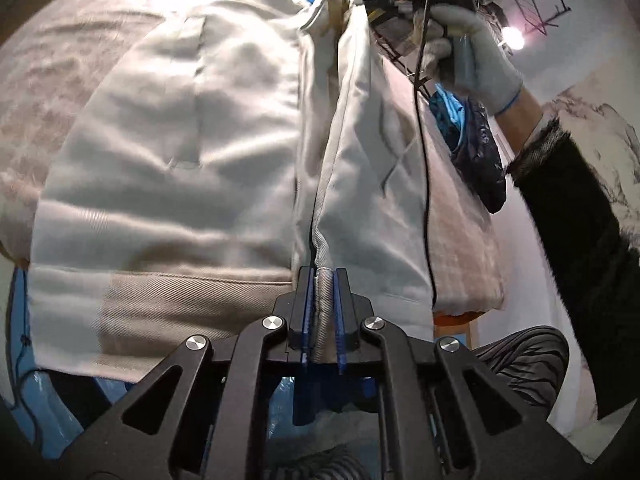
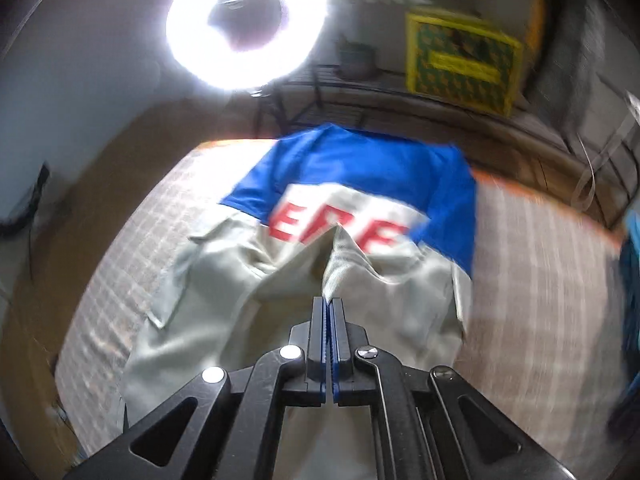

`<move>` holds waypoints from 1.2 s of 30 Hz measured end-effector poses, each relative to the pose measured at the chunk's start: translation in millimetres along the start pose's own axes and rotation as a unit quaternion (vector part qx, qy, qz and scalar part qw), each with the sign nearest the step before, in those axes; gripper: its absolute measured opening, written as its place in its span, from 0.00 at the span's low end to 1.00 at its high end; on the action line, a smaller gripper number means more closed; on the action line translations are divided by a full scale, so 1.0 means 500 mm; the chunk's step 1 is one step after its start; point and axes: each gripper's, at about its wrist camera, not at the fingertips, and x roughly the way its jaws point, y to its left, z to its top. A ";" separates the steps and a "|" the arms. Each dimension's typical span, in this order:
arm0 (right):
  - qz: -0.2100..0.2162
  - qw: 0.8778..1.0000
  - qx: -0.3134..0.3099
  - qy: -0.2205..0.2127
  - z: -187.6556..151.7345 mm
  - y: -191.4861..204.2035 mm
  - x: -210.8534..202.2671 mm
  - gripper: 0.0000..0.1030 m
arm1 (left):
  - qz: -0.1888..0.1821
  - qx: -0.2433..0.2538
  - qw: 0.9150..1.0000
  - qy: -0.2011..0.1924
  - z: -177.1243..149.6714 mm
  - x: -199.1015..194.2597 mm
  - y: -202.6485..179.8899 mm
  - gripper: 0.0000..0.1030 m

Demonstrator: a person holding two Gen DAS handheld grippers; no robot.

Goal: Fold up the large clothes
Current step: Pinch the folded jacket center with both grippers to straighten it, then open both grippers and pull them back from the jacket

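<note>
We see a bed (image 1: pixel 464 248) with a pale checked cover, and spread across it a large light grey jacket (image 1: pixel 168 152) whose far part is blue with red letters (image 2: pixel 340 232). The garment's long axis runs straight away from our left gripper (image 1: pixel 323 312), from the hem beneath it toward the collar end ahead. A raised ridge of cloth (image 1: pixel 348 128) follows that same line, stretched between the two tools. Our left gripper is pinching the thick hem at the near end of the ridge. At the far end, a gloved hand (image 1: pixel 468 48) carries our right gripper (image 2: pixel 328 340), its jaws pressed together on a peak of ribbed grey fabric directly ahead of it. Each hand is nearest its own end. We judge the next move swings this lifted edge sideways over the flat panel lying left of the ridge.
</note>
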 end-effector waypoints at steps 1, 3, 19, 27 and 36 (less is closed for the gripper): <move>-0.004 1.000 -0.014 0.008 0.009 0.018 0.015 0.00 | -0.003 -0.006 1.000 0.001 0.000 0.000 0.006 0.07; -0.032 0.998 -0.049 0.030 0.014 0.059 0.074 0.00 | 0.000 -0.003 1.000 0.001 -0.002 0.001 0.004 0.07; 0.113 0.991 0.038 -0.065 -0.085 -0.002 -0.079 0.33 | -0.009 -0.003 0.999 -0.034 0.022 -0.059 0.001 0.09; 0.136 0.983 0.072 -0.097 -0.294 -0.034 -0.305 0.42 | 0.018 0.010 0.997 -0.076 0.066 -0.162 -0.001 0.10; 0.110 0.993 0.001 -0.043 -0.495 0.081 -0.291 0.36 | 0.012 0.045 0.998 -0.032 0.096 -0.116 -0.011 0.10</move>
